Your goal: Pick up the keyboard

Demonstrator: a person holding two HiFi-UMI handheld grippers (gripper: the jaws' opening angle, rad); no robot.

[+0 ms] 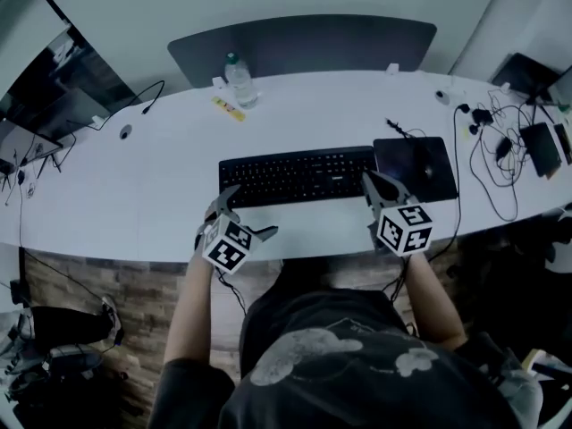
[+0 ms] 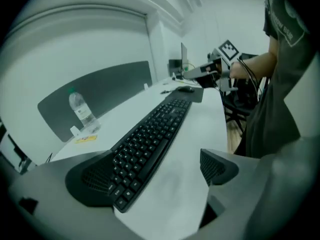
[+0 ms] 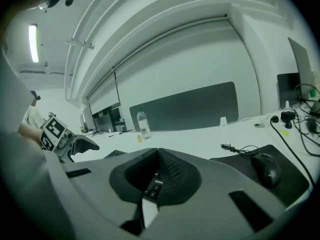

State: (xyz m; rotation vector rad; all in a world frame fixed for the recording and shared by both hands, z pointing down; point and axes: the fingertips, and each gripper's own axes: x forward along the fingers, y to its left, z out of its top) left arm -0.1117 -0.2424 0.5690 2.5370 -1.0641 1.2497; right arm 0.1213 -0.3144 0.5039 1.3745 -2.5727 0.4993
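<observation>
A black keyboard point(image 1: 299, 176) lies flat on the white desk point(image 1: 134, 195), in front of the person. My left gripper point(image 1: 252, 213) is at its left end with the jaws spread wide. In the left gripper view the keyboard's near end point(image 2: 150, 139) lies between the jaws, close beside the left one, and neither pad presses on it. My right gripper point(image 1: 375, 186) hovers at the keyboard's right end with the jaws shut and nothing in them. In the right gripper view a few keys point(image 3: 154, 185) show past the closed jaws point(image 3: 159, 156).
A dark mouse pad point(image 1: 416, 168) with a mouse point(image 3: 265, 169) lies right of the keyboard. Tangled cables point(image 1: 492, 150) spread at the far right. A water bottle point(image 1: 239, 80) and a yellow item point(image 1: 228, 108) stand at the back, before a grey divider panel point(image 1: 304, 47).
</observation>
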